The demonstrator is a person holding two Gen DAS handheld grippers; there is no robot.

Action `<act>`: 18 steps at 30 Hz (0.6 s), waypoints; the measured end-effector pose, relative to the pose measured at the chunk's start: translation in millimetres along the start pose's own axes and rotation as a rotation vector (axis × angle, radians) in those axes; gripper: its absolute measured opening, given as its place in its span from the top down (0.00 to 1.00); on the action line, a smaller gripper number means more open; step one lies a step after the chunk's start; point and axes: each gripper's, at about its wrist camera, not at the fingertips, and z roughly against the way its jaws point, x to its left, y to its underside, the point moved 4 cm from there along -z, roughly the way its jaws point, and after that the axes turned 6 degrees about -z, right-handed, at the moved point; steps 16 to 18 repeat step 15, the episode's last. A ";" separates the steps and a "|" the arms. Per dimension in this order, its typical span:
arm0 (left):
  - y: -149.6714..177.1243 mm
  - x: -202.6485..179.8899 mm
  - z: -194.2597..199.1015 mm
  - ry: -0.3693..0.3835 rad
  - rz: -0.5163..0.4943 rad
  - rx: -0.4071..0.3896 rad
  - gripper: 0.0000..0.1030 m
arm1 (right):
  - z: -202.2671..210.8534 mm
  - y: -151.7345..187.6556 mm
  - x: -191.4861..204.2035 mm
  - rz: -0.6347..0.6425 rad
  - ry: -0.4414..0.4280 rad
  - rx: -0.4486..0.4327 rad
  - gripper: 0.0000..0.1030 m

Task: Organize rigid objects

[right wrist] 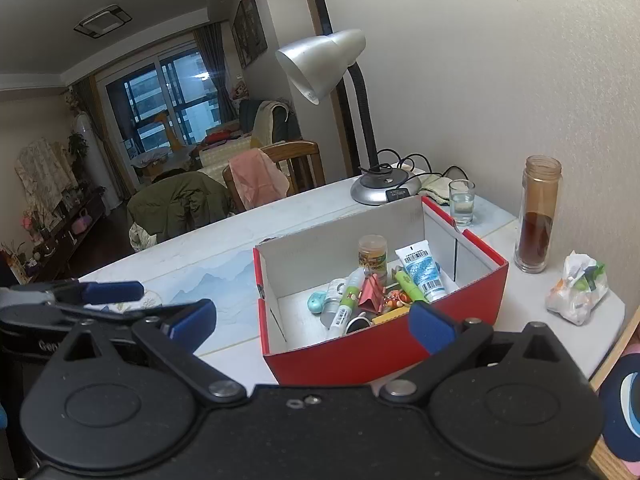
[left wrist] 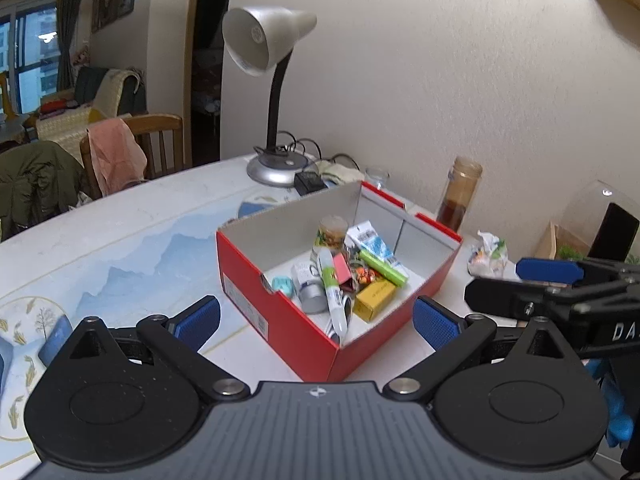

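While both grippers hover level, jaws spread and empty, left gripper [left wrist: 316, 320] and right gripper [right wrist: 312, 322] face the red box [right wrist: 384, 344] at 12 o'clock; inside, a white tube [right wrist: 422, 270] points toward 11.

Box [left wrist: 280, 312] top open; lamp [left wrist: 272, 48] overhangs behind, bottle [right wrist: 538, 216] & glass [right wrist: 461, 202] flank right.

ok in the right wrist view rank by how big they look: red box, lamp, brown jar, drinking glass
1. red box
2. lamp, though it stands farther back, so this is unsure
3. brown jar
4. drinking glass
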 end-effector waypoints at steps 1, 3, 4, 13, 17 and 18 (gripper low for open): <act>1.9 -0.6 -0.7 -0.002 -0.002 0.006 0.00 | 0.3 0.5 0.4 -0.001 0.001 -0.002 0.00; 3.8 -0.8 -1.7 -0.005 -0.008 0.013 0.00 | 0.2 0.6 0.5 -0.001 0.002 -0.001 0.00; 4.4 -0.6 -1.8 -0.010 -0.009 0.015 0.00 | 0.2 0.6 0.3 -0.001 0.005 -0.003 0.00; 4.7 -0.9 -3.0 -0.019 -0.018 0.015 0.00 | 0.0 1.1 -0.9 -0.014 0.020 -0.006 0.00; 4.3 -0.8 -3.3 -0.020 -0.021 0.017 0.00 | -0.4 1.2 -1.2 -0.016 0.028 -0.007 0.00; 4.3 -0.8 -3.3 -0.020 -0.021 0.017 0.00 | -0.4 1.2 -1.2 -0.016 0.028 -0.007 0.00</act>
